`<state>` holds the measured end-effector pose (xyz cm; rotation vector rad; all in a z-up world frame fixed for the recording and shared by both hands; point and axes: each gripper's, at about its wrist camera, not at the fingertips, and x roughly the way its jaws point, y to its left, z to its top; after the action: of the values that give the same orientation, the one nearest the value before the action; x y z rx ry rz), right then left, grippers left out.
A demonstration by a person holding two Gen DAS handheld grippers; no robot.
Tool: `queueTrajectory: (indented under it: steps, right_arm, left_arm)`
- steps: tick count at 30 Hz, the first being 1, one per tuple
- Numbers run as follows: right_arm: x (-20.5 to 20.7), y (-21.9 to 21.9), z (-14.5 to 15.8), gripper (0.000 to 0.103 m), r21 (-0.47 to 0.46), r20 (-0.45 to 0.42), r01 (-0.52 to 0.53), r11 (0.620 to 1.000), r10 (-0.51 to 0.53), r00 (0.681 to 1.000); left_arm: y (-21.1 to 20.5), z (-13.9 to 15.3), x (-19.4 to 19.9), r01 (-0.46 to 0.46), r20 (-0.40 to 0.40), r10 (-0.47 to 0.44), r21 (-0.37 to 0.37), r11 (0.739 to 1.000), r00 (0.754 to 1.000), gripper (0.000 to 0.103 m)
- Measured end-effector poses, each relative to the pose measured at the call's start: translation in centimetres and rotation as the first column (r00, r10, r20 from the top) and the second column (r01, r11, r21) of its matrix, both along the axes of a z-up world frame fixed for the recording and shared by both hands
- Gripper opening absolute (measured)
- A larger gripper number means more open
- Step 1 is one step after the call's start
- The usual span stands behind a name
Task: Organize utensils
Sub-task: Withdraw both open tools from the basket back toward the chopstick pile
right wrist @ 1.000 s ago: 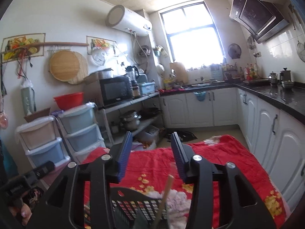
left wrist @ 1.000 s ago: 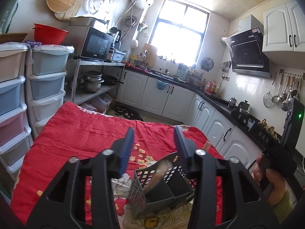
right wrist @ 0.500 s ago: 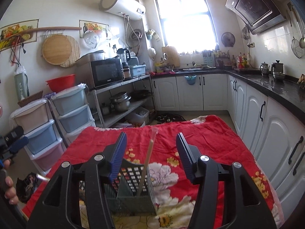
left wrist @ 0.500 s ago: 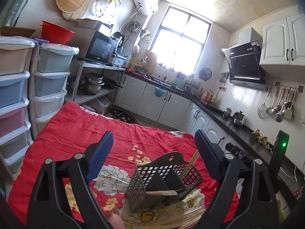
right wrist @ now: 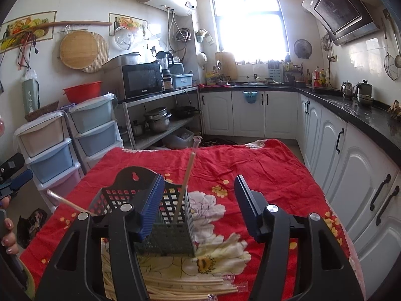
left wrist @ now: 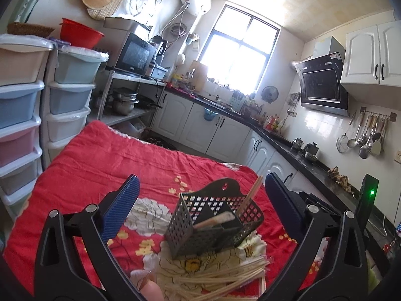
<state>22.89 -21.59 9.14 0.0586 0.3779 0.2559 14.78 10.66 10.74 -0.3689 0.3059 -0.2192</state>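
Note:
A dark perforated utensil basket [left wrist: 213, 228] stands on the red flowered cloth [left wrist: 100, 160]. One chopstick [left wrist: 250, 193] leans upright in it and another [left wrist: 215, 219] lies across its compartments. My left gripper [left wrist: 200, 200] frames the basket, its jaws opening wide with neither pad touching it. In the right wrist view the basket [right wrist: 173, 205] sits behind the left finger of my right gripper [right wrist: 200, 200]. Its jaws are opening with nothing gripped, and the upright chopstick [right wrist: 184, 188] shows between them. A loose pile of chopsticks [right wrist: 188, 288] lies in front of the basket.
Stacked plastic drawers [left wrist: 67, 95] stand left of the table, with white cabinets under a black counter [right wrist: 351, 110] to the right. A metal rack with a microwave [right wrist: 142, 80] and pots is behind. A person's fingertip [left wrist: 150, 288] shows at the bottom edge.
The left jaws have spread from narrow to wide. The right jaws widened a little. Both views now look lower at the table, showing the basket whole and the chopstick pile.

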Motion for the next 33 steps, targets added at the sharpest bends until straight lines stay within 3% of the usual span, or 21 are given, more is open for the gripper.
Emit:
queueTrajectory:
  steps: [20,33]
  right_arm:
    - [-1.9,0.1,-3.4,0.056,-0.043,-0.059,-0.024,0.999,0.021,0.998]
    - [-2.7,-0.2,-5.4,0.056,-0.062,-0.106,-0.032,0.998,0.026,0.994]
  left_arm:
    - [-0.3,-5.4,-1.6,0.052,-0.109,-0.049,0.022,0.998,0.993,0.092]
    - [-1.9,-9.3,-2.3,0.119,-0.217,-0.108,0.038,0.992,0.970,0.092]
